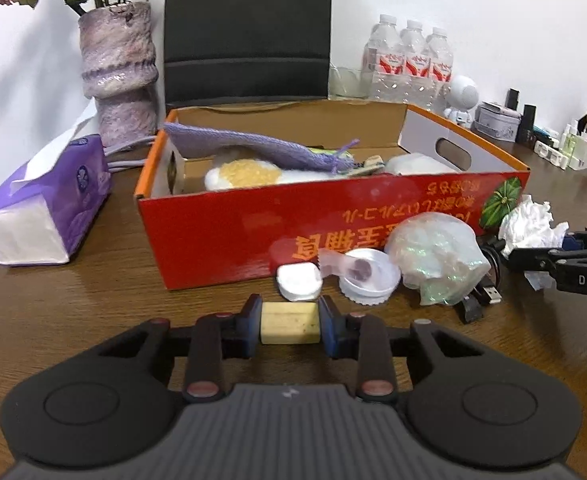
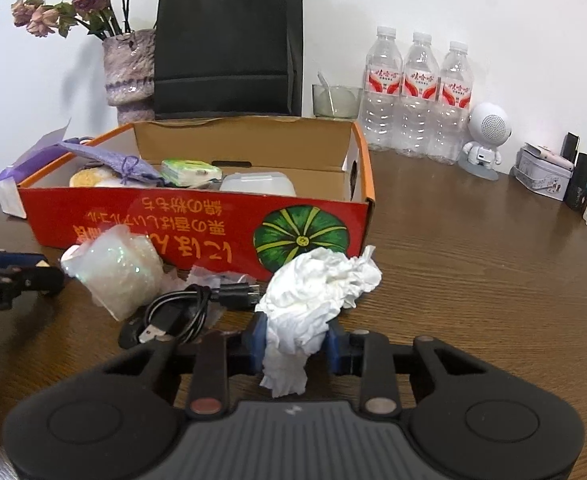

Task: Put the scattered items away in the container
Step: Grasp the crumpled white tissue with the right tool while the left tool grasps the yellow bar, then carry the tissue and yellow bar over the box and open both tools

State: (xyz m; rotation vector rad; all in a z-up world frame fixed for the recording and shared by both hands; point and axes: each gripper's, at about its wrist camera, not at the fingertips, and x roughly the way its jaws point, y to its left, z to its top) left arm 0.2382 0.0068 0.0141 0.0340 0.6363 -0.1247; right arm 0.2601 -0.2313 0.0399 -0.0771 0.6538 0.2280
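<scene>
Both our grippers are loaded: left gripper point(image 1: 290, 322) clamps eraser point(image 1: 289, 322), right gripper point(image 2: 296, 338) clamps crumpled tissue point(image 2: 313, 292), w/ red box point(image 2: 197, 228) just ahead.

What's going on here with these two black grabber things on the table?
Someone is tidying loose bits into the red cardboard box using a handheld gripper in each hand. The left gripper has its jaws shut on a small cream block; the right gripper has clamped a crumpled white tissue. Both are low, at the table, not yet over the box. A black cable, a glittery wrapper and white lids lie outside it.
</scene>
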